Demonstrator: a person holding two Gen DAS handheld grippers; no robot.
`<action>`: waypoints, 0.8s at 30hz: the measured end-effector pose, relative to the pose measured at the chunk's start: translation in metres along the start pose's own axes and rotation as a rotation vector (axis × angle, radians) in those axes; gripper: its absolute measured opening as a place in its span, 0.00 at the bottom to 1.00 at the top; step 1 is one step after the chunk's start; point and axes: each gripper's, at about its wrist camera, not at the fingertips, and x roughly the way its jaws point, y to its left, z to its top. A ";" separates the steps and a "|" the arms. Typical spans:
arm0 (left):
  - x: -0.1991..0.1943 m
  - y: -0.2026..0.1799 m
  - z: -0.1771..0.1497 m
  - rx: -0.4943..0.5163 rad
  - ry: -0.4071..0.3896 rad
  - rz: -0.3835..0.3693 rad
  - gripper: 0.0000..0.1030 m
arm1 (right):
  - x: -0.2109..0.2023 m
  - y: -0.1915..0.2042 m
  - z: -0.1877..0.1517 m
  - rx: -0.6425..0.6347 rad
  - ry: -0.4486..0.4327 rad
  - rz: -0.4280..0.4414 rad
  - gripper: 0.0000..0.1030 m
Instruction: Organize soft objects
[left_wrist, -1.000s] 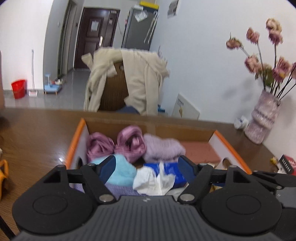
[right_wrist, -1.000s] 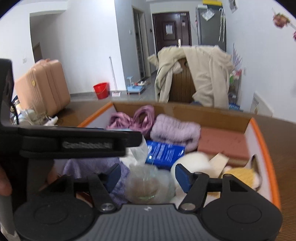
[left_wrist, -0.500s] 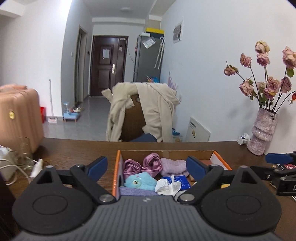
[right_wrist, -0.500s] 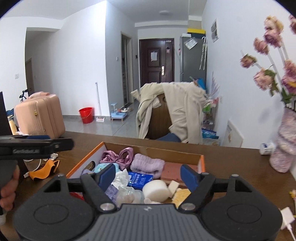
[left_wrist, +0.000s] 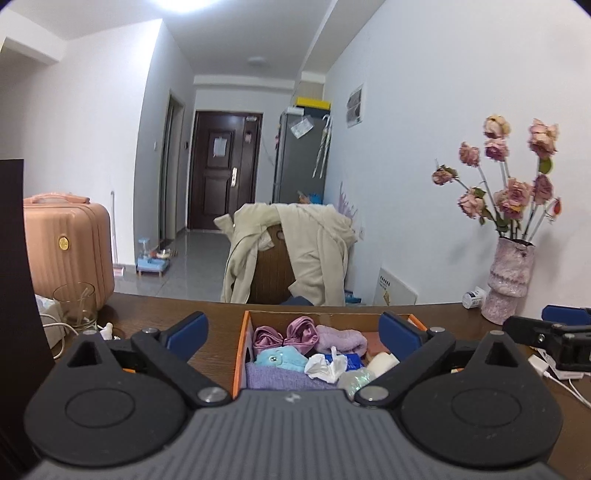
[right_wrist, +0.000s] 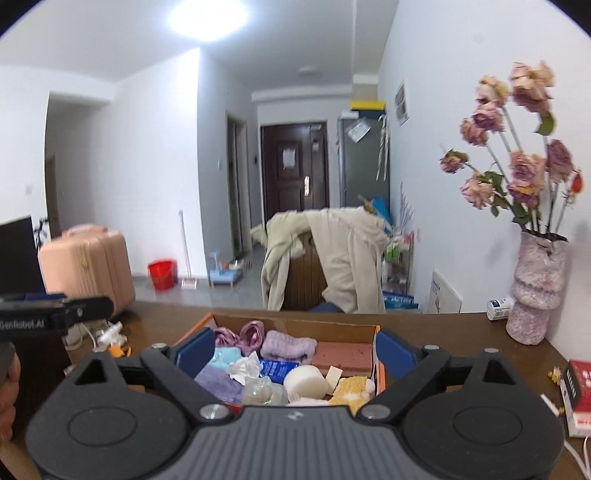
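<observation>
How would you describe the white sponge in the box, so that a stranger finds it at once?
On the brown table stands an orange-edged cardboard box full of soft things. The white sponge lies near its front, beside the blue packet: the only smooth, rounded white block.

1. You are looking at one cardboard box (right_wrist: 295, 326) on the surface (right_wrist: 443, 332).
2. It is holding two satin scrunchies (left_wrist: 284, 331), one lilac knit roll (right_wrist: 290, 345), one teal plush (left_wrist: 282, 358), one blue packet (right_wrist: 275, 368) and one white sponge (right_wrist: 308, 382).
3. One vase (right_wrist: 537, 288) is standing apart.
</observation>
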 end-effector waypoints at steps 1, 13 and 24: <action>-0.007 -0.001 -0.005 0.003 -0.010 0.006 0.98 | -0.005 0.000 -0.006 0.007 -0.013 0.001 0.91; -0.115 0.001 -0.078 0.015 -0.152 0.029 1.00 | -0.085 0.023 -0.084 -0.037 -0.152 -0.077 1.00; -0.215 0.001 -0.137 -0.016 -0.091 0.082 1.00 | -0.178 0.071 -0.143 -0.044 -0.034 -0.100 1.00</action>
